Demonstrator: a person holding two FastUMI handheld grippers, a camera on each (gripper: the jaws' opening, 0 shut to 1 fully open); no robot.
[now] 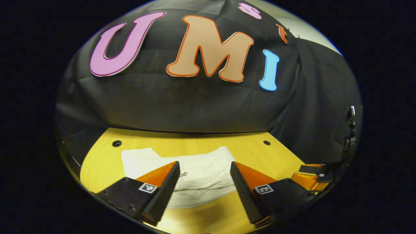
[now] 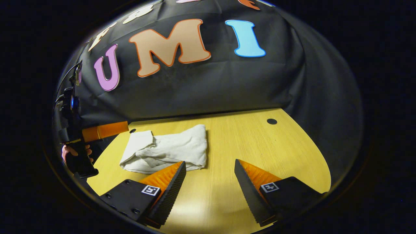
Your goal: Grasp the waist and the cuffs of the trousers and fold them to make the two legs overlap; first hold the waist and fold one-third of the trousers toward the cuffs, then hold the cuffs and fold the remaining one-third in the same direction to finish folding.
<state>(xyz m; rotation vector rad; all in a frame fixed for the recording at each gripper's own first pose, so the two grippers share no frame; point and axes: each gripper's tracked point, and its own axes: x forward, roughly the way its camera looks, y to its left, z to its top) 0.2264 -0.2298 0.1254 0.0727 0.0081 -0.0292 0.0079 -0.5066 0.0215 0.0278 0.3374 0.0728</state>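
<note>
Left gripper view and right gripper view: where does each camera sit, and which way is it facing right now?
Left gripper view: rides the left gripper, above the table's near edge, facing the folded trousers and booth wall; its open fingers frame them.
Right gripper view: rides the right gripper, facing across the table with the trousers ahead-left; its fingers are open, and the left gripper with the hand holding it shows at far left.
Shared: trousers, table, wall.

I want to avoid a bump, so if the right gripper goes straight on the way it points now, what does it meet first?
Probably nothing soon: the right gripper, open, points over bare table toward the black cloth wall. The folded trousers lie off to the left of that line, though depth is hard to judge.
</note>
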